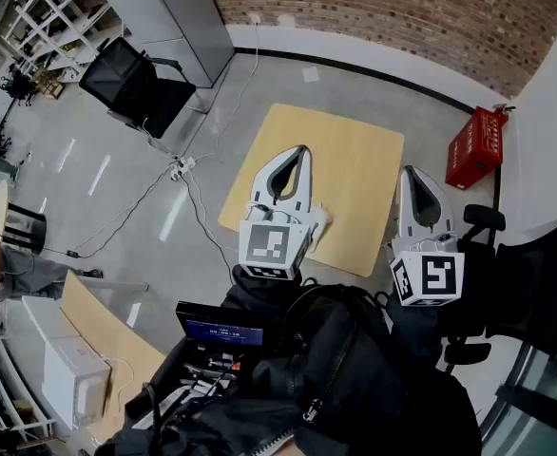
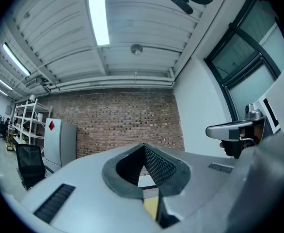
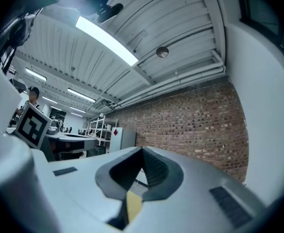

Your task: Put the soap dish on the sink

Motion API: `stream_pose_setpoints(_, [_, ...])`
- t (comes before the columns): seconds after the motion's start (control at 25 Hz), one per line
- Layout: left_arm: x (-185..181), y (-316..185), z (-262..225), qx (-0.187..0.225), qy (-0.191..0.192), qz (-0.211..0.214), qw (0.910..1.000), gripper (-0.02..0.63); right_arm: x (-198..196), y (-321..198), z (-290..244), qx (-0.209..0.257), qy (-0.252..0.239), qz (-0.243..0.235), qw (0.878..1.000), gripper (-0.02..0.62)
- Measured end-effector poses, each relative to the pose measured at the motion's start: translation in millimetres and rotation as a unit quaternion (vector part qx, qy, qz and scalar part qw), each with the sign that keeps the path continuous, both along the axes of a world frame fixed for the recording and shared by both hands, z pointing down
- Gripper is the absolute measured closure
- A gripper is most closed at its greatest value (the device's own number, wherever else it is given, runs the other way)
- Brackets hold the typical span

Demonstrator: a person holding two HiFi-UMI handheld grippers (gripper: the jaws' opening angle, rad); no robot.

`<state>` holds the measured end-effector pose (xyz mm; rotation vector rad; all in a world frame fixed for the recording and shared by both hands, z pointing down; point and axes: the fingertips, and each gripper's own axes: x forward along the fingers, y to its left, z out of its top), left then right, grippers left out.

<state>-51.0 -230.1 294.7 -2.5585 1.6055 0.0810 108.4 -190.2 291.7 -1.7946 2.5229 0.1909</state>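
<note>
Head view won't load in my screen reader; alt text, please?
The left gripper and right gripper, both white, shut and empty, are held side by side above a tan square board and grey floor. A red crate stands at right; no soap dish or sink shows.

**Soap dish: not clearly showing**

A small white shape is showing against the tan tabletop, toward its near edge and just beside the left gripper. It is too small to tell whether it is the soap dish.

Grey floor w/ tan board, red crate, pwr strip, blk chair on it.
</note>
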Motion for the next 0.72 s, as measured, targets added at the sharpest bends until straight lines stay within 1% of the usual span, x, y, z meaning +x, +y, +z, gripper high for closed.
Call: stream_pose_setpoints(0.72, [-8.6, -3.0, 8.1, -0.006, -0.004, -0.011, 0.9999, 0.603, -6.1, -2.7, 5.2, -0.006, -0.001, -0.002, 1.0, 0.591])
